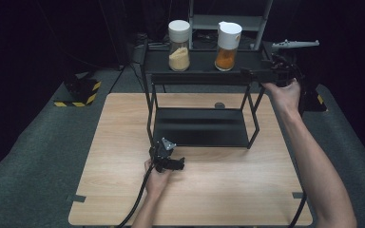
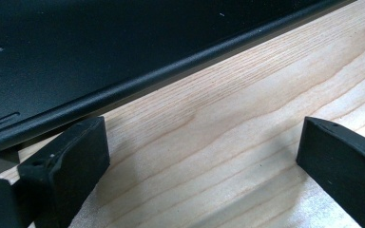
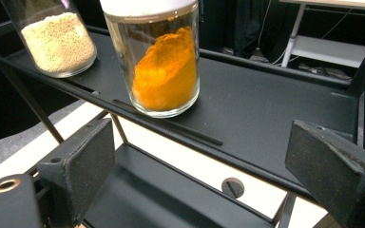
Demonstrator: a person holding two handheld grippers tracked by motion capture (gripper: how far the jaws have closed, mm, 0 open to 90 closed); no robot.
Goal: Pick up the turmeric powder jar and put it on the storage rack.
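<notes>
A black two-tier rack stands at the back of the wooden table. On its top shelf are a jar of beige granules and a white-lidded jar of orange powder. My right gripper is held at the right end of that shelf. In the right gripper view its jaws stand open with nothing between them, and the orange jar and beige jar lie ahead. My left gripper rests low on the table in front of the rack's lower shelf. It is open over bare wood.
A small dark round disc lies on the table behind the rack's lower shelf. A grey metal stand rises behind the rack. A yellow-and-black striped base sits on the floor at the left. The table's front half is bare wood.
</notes>
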